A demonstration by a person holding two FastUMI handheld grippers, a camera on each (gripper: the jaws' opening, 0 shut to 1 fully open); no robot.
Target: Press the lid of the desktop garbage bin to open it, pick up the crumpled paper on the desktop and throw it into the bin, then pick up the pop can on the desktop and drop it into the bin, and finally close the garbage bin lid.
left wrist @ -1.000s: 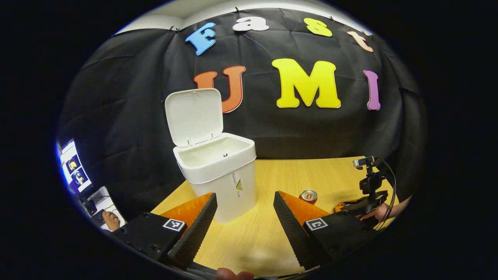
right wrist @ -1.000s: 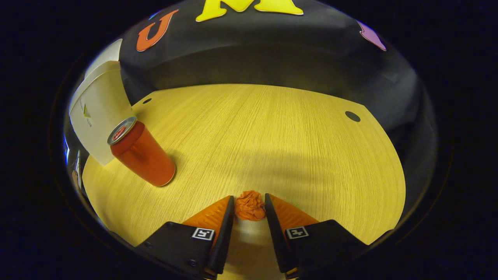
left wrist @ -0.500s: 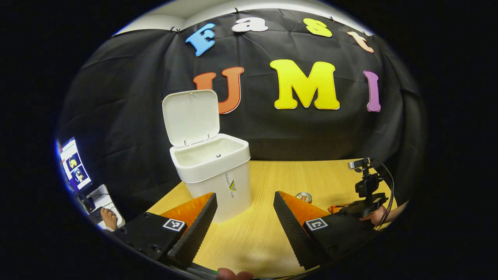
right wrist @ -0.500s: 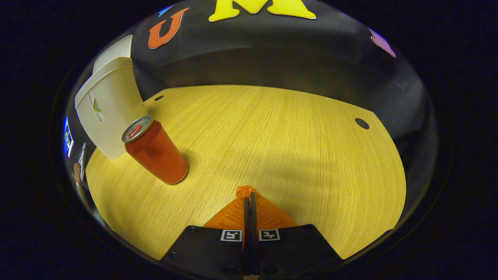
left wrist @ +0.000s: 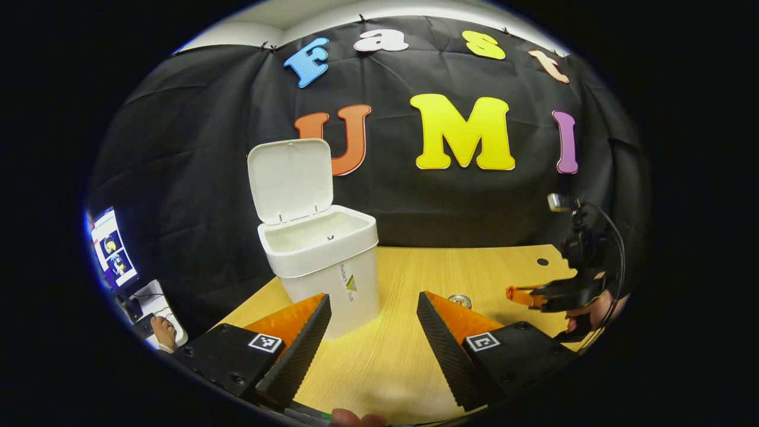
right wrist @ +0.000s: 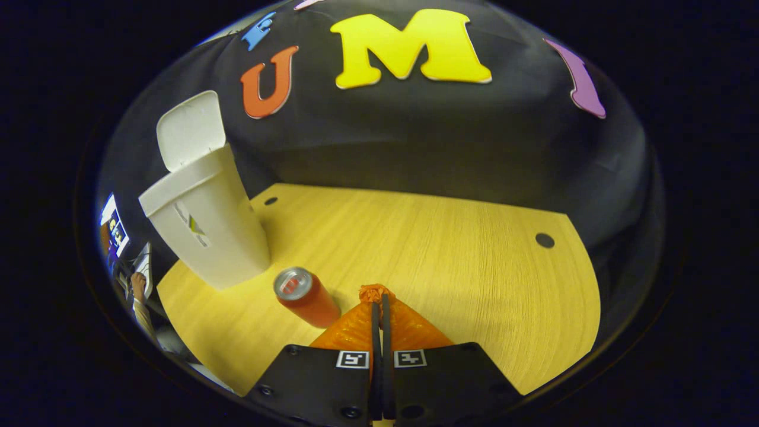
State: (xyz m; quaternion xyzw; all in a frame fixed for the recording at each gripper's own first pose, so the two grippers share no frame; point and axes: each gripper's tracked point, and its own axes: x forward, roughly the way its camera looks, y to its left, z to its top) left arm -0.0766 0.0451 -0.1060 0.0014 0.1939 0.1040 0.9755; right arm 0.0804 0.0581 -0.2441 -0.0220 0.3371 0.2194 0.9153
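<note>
The white bin [left wrist: 323, 267] stands on the wooden table [left wrist: 403, 356] with its lid [left wrist: 290, 181] tipped up and open. My left gripper [left wrist: 372, 308] hovers open just in front of it, nothing between its fingers. The red pop can [right wrist: 303, 296] stands upright near the bin [right wrist: 204, 231]; its top [left wrist: 460, 301] peeks over my left gripper's finger. My right gripper [right wrist: 379, 301] is shut on the small orange crumpled paper [right wrist: 373, 292], held above the table to the can's right. From the left gripper view the right gripper [left wrist: 531, 295] hangs raised at the far right, in a hand [left wrist: 593, 308].
A screen [left wrist: 112, 252] and a person's hand [left wrist: 160, 332] on a keyboard lie beyond the table's left edge. The table has small dark holes [right wrist: 544, 240] near its back corners. The black cloth wall stands close behind the bin.
My right gripper closed on the crumpled paper and has lifted it off the table, rising above the can. My left gripper stayed open and drew back slightly from the bin.
</note>
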